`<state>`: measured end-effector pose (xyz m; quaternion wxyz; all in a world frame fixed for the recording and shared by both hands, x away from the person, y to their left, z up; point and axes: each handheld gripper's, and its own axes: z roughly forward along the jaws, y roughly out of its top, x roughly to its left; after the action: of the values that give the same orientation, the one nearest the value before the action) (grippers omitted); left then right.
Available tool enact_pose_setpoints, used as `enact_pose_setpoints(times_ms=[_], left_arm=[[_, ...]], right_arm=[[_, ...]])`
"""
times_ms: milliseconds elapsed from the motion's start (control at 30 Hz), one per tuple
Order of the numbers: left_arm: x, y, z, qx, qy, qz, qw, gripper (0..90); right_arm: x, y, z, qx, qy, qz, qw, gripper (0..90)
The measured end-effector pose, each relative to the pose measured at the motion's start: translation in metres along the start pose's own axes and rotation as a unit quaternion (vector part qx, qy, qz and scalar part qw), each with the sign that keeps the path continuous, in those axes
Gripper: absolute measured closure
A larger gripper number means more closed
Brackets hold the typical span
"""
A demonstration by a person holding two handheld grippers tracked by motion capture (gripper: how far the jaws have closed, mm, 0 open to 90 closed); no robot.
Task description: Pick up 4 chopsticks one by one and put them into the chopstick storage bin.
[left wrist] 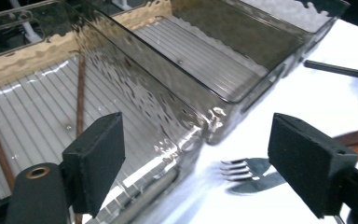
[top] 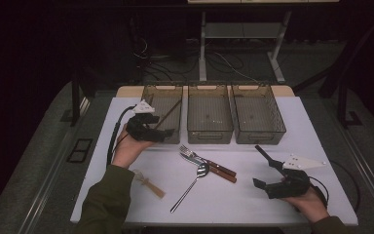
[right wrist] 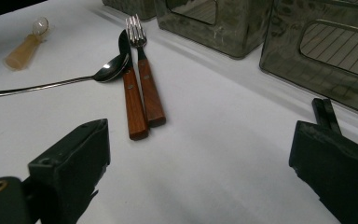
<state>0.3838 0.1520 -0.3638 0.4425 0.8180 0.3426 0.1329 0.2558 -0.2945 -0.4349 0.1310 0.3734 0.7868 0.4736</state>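
The white table [top: 272, 126] takes up the centre of the high view, with dark floor around it. Three smoky, see-through bins stand side by side along its upper edge: the left bin [top: 173, 100] in the upper centre-left, the middle bin [top: 209, 131] beside it, the right bin [top: 272, 117] next along. Brown chopsticks [top: 168, 114] lie slantwise in the left bin; the left gripper view shows them as thin brown rods [left wrist: 79, 93] on its ribbed floor. The left gripper [top: 168, 132], held in a hand [top: 129, 148] at centre-left, sits at the near wall of that bin; its jaws stand wide apart with nothing between the pads (the bin wall and fork tines show through the gap). The right gripper [top: 259, 165] rests in a hand [top: 311, 202] at lower right, well apart from the cutlery, jaws likewise spread and holding nothing. In the middle of the table, below the bins, lie a fork [top: 189, 152] and a knife [top: 219, 168], both with wooden handles, side by side and touching; the right gripper view shows them at its upper centre-left. A metal spoon [top: 195, 180] lies with its bowl against them, its handle running toward the lower left. Smallest item: a tan wooden piece with a loop end [top: 148, 184], in the lower left of the table near the sleeve [top: 104, 204].
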Motion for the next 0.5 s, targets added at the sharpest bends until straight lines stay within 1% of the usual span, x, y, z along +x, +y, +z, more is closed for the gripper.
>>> enact_pose_setpoints(times_ms=[133, 267, 400, 500], left_arm=[[-0.009, -0.009, -0.007, -0.009, -0.003, 0.0, 1.0, 15.0], [-0.018, -0.018, -0.013, -0.015, -0.004, 0.006, 0.9999, 13.2], [-0.027, -0.025, -0.016, -0.012, -0.005, 0.016, 0.9998, 11.1], [-0.033, -0.03, -0.02, -0.021, -0.004, 0.019, 0.9996, 9.6]], right_arm=[[0.0, 0.0, 0.0, 0.0, 0.0, 0.001, 1.0, 5.4], [0.0, 0.0, -0.001, -0.001, 0.0, 0.0, 1.0, 5.4], [0.0, 0.0, -0.001, -0.002, 0.0, -0.001, 1.0, 5.4], [0.0, 0.001, -0.002, -0.002, 0.001, 0.001, 1.0, 5.4]])
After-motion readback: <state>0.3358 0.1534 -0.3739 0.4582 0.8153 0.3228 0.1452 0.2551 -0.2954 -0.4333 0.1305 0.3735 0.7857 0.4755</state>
